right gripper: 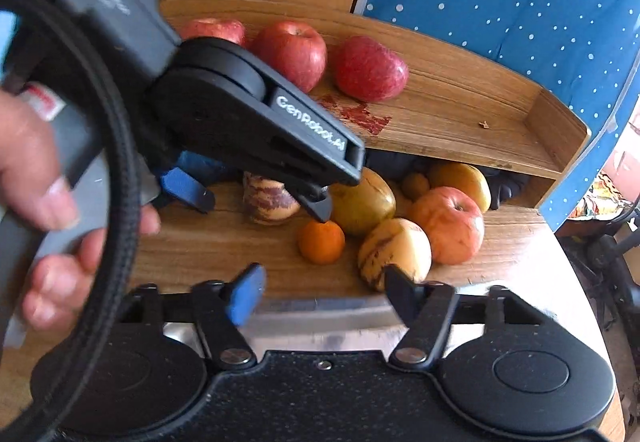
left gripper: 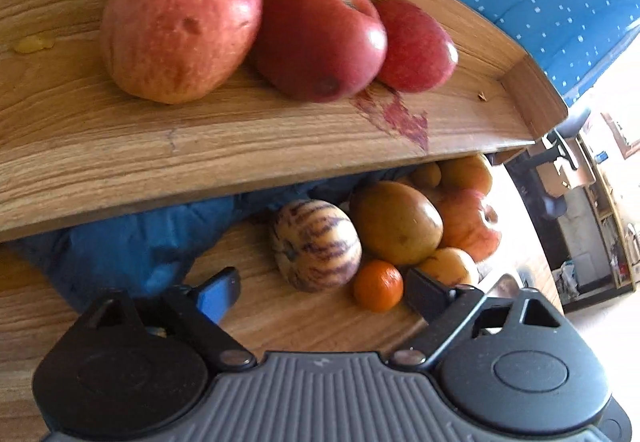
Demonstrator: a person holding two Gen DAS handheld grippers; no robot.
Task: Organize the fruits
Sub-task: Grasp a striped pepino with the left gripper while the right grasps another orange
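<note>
Three apples [left gripper: 280,30] on shelf [left gripper: 160,146], left hand-held gripper [left gripper: 320,290] spread wide below

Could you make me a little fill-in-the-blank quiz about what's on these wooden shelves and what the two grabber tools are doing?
1. The upper shelf holds ____ red apples.
2. The small orange fruit lies on the ____ shelf.
3. The left gripper has its jaws ____, with nothing between them.
4. The stain on the upper shelf is ____ in colour.

Missing words: three; lower; open; red
</note>
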